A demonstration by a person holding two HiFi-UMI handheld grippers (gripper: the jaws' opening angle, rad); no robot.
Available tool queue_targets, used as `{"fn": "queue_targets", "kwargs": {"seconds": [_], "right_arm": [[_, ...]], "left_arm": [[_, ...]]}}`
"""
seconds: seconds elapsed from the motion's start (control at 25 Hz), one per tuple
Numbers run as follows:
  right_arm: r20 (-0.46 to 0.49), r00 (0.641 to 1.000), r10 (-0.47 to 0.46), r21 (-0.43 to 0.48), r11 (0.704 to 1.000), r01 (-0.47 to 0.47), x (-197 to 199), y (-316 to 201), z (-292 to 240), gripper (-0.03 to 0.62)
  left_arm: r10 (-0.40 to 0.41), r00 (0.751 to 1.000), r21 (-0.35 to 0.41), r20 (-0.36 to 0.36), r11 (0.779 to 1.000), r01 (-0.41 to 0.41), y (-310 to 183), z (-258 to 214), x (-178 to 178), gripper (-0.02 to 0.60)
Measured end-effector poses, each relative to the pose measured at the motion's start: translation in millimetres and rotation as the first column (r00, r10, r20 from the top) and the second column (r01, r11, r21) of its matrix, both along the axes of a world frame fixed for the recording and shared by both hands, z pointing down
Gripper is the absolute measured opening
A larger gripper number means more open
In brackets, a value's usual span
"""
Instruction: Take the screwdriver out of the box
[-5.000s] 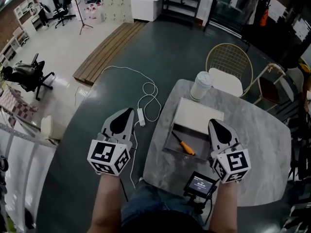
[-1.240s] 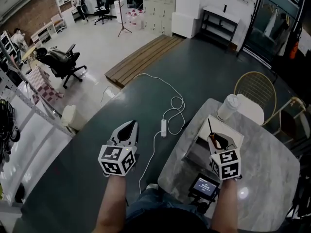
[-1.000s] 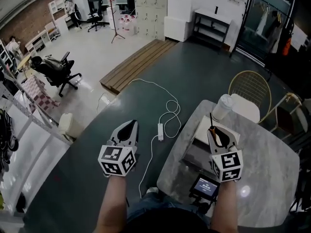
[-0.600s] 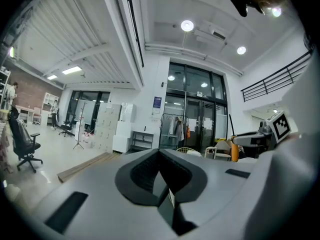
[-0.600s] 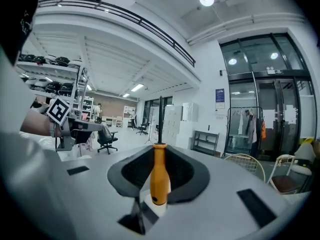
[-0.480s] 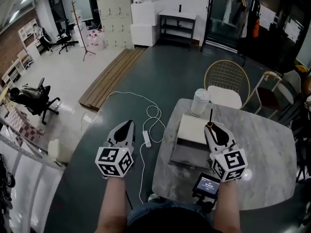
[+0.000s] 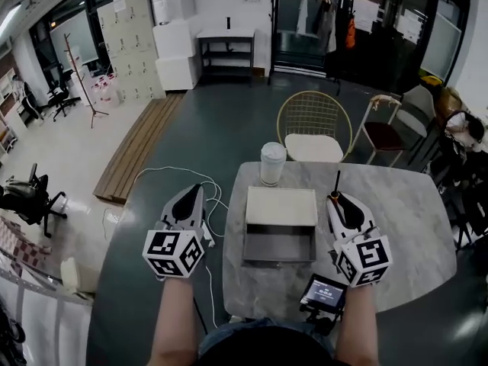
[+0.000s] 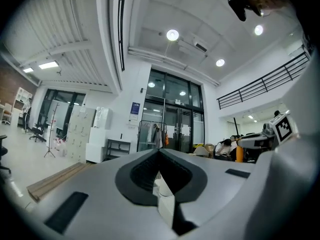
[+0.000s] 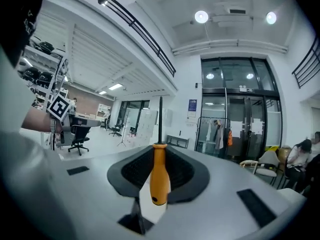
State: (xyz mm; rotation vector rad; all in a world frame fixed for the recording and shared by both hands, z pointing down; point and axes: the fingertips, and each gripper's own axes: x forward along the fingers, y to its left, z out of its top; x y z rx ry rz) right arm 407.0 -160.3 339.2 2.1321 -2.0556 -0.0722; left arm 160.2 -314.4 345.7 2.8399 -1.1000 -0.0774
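Observation:
My right gripper (image 7: 336, 199) is shut on the screwdriver (image 7: 336, 183). It holds the orange handle (image 9: 159, 176), and the thin dark shaft sticks out forward past the jaw tips. It hovers above the marble table (image 7: 396, 204), just right of the box (image 7: 279, 244). The grey box stands open with its pale lid (image 7: 280, 206) laid back, and its tray shows nothing inside. My left gripper (image 7: 194, 190) hangs left of the table over the floor, jaws together and holding nothing. In the gripper views, the left gripper (image 8: 160, 151) and the right gripper (image 9: 159, 146) both point level into the room.
A white lidded cup (image 7: 272, 162) stands behind the box. A small screen (image 7: 322, 292) sits at the table's near edge. A gold wire chair (image 7: 314, 124) and a second chair (image 7: 385, 132) stand beyond the table. A white cable (image 7: 204, 197) lies on the floor at the left.
Five seconds ago the screwdriver lay in the box; now my right gripper holds it. Over the last second both grippers rose and swung, carrying the screwdriver from above the box to its right.

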Motion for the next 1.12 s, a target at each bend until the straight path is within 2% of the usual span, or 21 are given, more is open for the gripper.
{"fn": "queue_targets", "kwargs": {"seconds": [0.24, 0.52, 0.88, 1.12], "right_arm": [[-0.021, 0.995, 0.093, 0.077, 0.993, -0.091, 28.1, 28.1, -22.1, 0.087], [-0.054, 0.988, 0.147, 0.158, 0.978, -0.137, 46.3, 51.7, -44.6, 0.088], [-0.025, 0.987, 0.157, 0.206, 0.967, -0.149, 55.5, 56.9, -54.2, 0.087], [-0.038, 0.991, 0.125, 0.210, 0.971, -0.114, 52.8, 49.3, -53.9, 0.087]], "left_arm": [[0.054, 0.997, 0.071, -0.046, 0.996, -0.051, 5.0, -27.3, 29.3, 0.012], [0.097, 0.991, 0.152, -0.095, 0.985, -0.082, 16.6, -56.5, 50.3, 0.012], [0.145, 0.986, 0.164, -0.081, 0.978, -0.130, 23.4, -58.0, 69.2, 0.012], [0.149, 0.987, 0.177, -0.063, 0.975, -0.136, 24.8, -61.8, 73.0, 0.012]]}}
